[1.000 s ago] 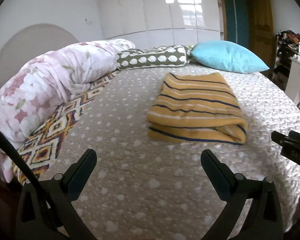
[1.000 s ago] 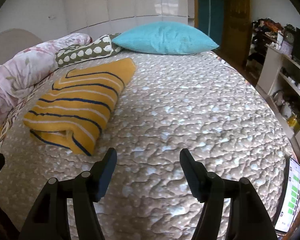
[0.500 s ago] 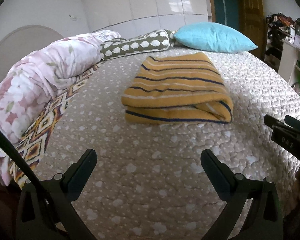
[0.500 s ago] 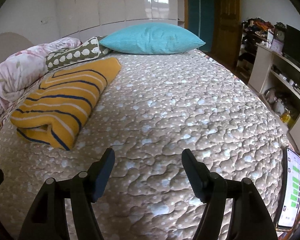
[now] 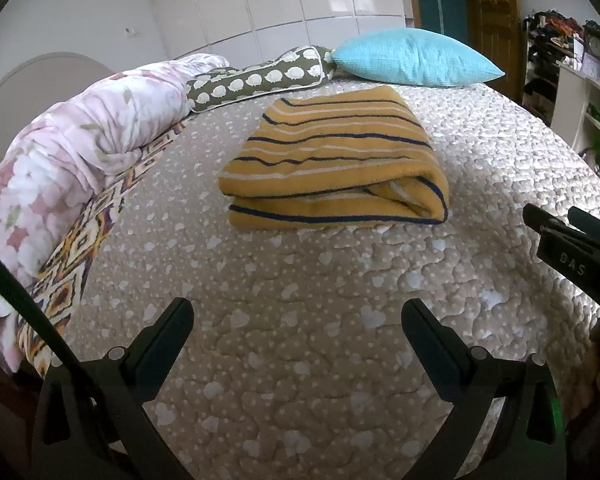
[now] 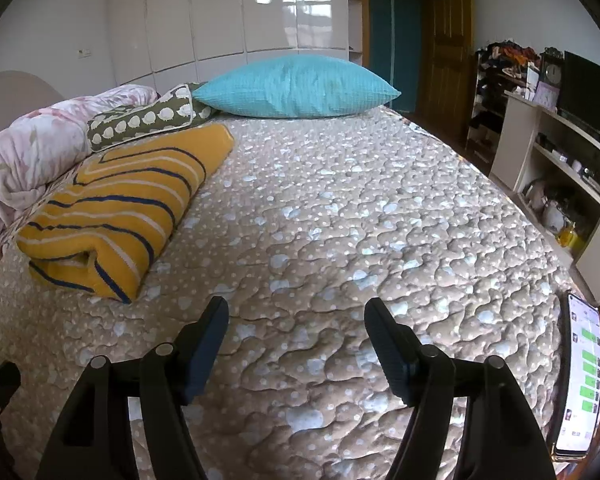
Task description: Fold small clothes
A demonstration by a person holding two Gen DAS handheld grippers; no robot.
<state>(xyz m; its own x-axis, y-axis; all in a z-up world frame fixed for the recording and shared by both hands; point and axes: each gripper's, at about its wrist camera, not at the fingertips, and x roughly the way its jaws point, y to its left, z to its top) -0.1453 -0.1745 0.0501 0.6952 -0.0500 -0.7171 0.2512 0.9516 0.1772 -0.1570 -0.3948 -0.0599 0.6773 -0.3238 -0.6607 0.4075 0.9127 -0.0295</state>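
Observation:
A yellow garment with dark blue and white stripes (image 5: 336,164) lies folded into a thick rectangle on the quilted bed (image 5: 300,300). My left gripper (image 5: 296,316) hovers over bare quilt in front of it, open, nothing between its fingers. The same garment (image 6: 116,216) sits to the left and ahead of my right gripper (image 6: 296,312), which is also open and empty over the quilt (image 6: 360,220). In the left wrist view the right gripper (image 5: 572,252) shows at the right edge, apart from the garment.
A pink floral duvet (image 5: 72,148) is rolled along the left side, a patterned cushion (image 5: 256,80) and a blue pillow (image 5: 412,56) lie at the far end. A phone (image 6: 582,380) lies at the bed's right edge. Shelves (image 6: 560,168) stand to the right.
The left view has swung so the garment sits more central and closer. Both grippers stay open and empty, and the garment has not moved on the bed.

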